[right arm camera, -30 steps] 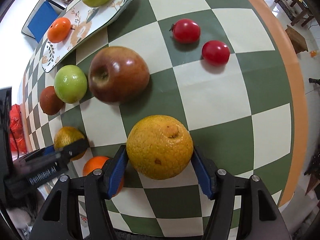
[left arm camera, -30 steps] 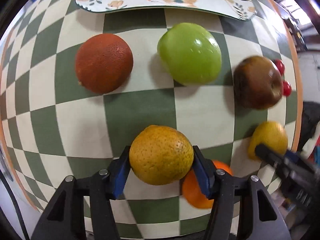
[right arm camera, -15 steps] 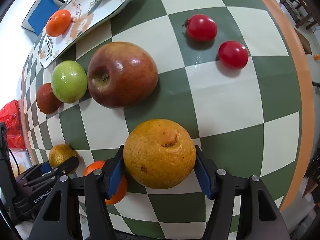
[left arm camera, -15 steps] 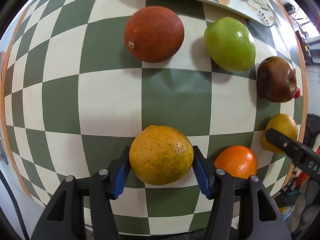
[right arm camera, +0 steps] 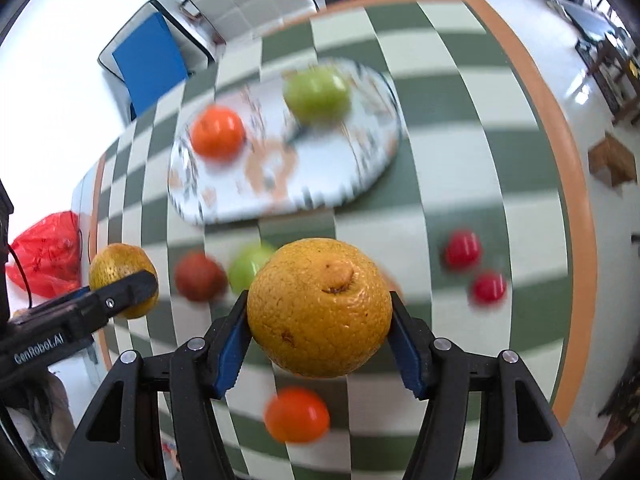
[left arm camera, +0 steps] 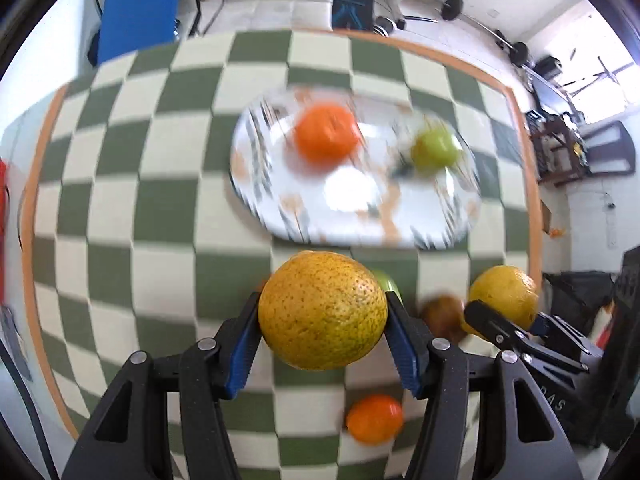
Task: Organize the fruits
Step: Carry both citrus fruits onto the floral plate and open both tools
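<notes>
Gripping a speckled yellow orange (left arm camera: 322, 309) low in the left wrist view, the left gripper (left arm camera: 322, 334) holds it above the checkered worktop (left arm camera: 120, 208); a blurred plate (left arm camera: 280, 216) sits upper centre. In the right wrist view, the right gripper (right arm camera: 319, 330) clamps a dimpled yellow orange (right arm camera: 319, 307) at lower centre, plate at upper left.

bright daylight from a window (left arm camera: 612, 68) at upper right; plate (left arm camera: 280, 216) and table fruit motion-blurred; fisheye bends the edges.
</notes>
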`<action>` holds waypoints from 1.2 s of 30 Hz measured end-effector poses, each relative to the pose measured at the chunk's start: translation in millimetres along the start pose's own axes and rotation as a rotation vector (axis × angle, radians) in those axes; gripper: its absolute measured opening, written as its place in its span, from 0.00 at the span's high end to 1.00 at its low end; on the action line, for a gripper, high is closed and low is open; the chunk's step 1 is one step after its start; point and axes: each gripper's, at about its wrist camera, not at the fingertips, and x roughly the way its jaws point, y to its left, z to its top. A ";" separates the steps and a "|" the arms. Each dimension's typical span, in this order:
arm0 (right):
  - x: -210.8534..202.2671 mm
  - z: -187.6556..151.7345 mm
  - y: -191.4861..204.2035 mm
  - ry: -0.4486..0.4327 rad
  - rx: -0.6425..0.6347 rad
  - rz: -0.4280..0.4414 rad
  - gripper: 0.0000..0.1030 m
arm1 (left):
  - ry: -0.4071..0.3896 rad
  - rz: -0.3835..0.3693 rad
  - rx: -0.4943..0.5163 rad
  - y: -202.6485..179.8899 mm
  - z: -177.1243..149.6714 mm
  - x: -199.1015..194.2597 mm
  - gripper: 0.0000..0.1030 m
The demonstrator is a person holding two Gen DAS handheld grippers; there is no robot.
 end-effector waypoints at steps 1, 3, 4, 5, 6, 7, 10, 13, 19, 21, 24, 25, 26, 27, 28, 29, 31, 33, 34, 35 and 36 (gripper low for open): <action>9.2 13.1 16.6 -0.006 -0.019 -0.021 0.37 | 0.007 0.017 -0.004 1.6 14.4 7.0 0.46; 29.1 36.6 31.4 -0.003 -0.041 -0.053 0.37 | 0.035 0.039 -0.023 8.8 37.6 22.9 0.46; 39.5 46.8 34.2 0.004 -0.054 -0.067 0.37 | 0.055 0.039 -0.034 11.4 48.6 32.8 0.46; 52.2 57.9 38.3 0.014 -0.062 -0.080 0.37 | 0.078 0.036 -0.049 15.9 57.7 42.7 0.46; 64.9 67.6 41.5 0.025 -0.068 -0.083 0.37 | 0.104 0.024 -0.062 19.8 61.1 52.6 0.46; 75.8 74.1 46.1 0.037 -0.072 -0.078 0.37 | 0.125 0.012 -0.076 23.1 66.6 60.7 0.46; 112.7 89.2 67.4 0.075 -0.088 -0.067 0.37 | 0.179 -0.034 -0.120 30.8 78.1 79.4 0.46; 139.1 104.6 73.4 0.109 -0.102 -0.055 0.37 | 0.219 -0.093 -0.162 36.2 79.4 92.0 0.46; 158.8 109.3 103.9 0.145 -0.127 -0.040 0.36 | 0.251 -0.129 -0.192 39.8 75.7 100.0 0.45; 169.4 112.2 100.0 0.167 -0.132 -0.038 0.36 | 0.244 -0.146 -0.200 39.6 75.5 97.1 0.41; 188.7 112.0 107.3 0.186 -0.133 -0.040 0.34 | 0.219 -0.145 -0.204 42.0 77.5 89.9 0.17; 193.4 115.9 120.9 0.184 -0.128 -0.036 0.31 | 0.210 -0.151 -0.205 43.1 78.5 87.9 0.14; 193.4 117.0 121.7 0.179 -0.124 -0.030 0.30 | 0.206 -0.144 -0.204 43.9 78.8 85.6 0.14; 193.1 116.8 118.8 0.173 -0.124 -0.031 0.29 | 0.203 -0.131 -0.199 43.8 78.9 84.6 0.14; 194.3 116.3 119.1 0.166 -0.127 -0.036 0.26 | 0.197 -0.118 -0.192 44.1 78.7 82.0 0.14; 197.4 114.8 124.7 0.158 -0.129 -0.042 0.22 | 0.194 -0.109 -0.185 45.3 78.1 81.4 0.14; 200.2 111.7 129.9 0.147 -0.137 -0.060 0.17 | 0.187 -0.082 -0.169 44.3 75.9 79.2 0.14; 190.9 106.7 137.9 0.129 -0.136 -0.087 0.11 | 0.170 -0.055 -0.155 42.3 72.9 75.2 0.14; 188.1 103.9 141.1 0.117 -0.137 -0.102 0.07 | 0.159 -0.043 -0.150 39.6 71.5 74.3 0.14; 186.1 101.2 143.2 0.106 -0.136 -0.116 0.07 | 0.148 -0.031 -0.139 41.1 69.3 70.0 0.14; 182.8 98.4 144.3 0.094 -0.133 -0.130 0.07 | 0.137 -0.010 -0.126 43.2 66.6 65.1 0.14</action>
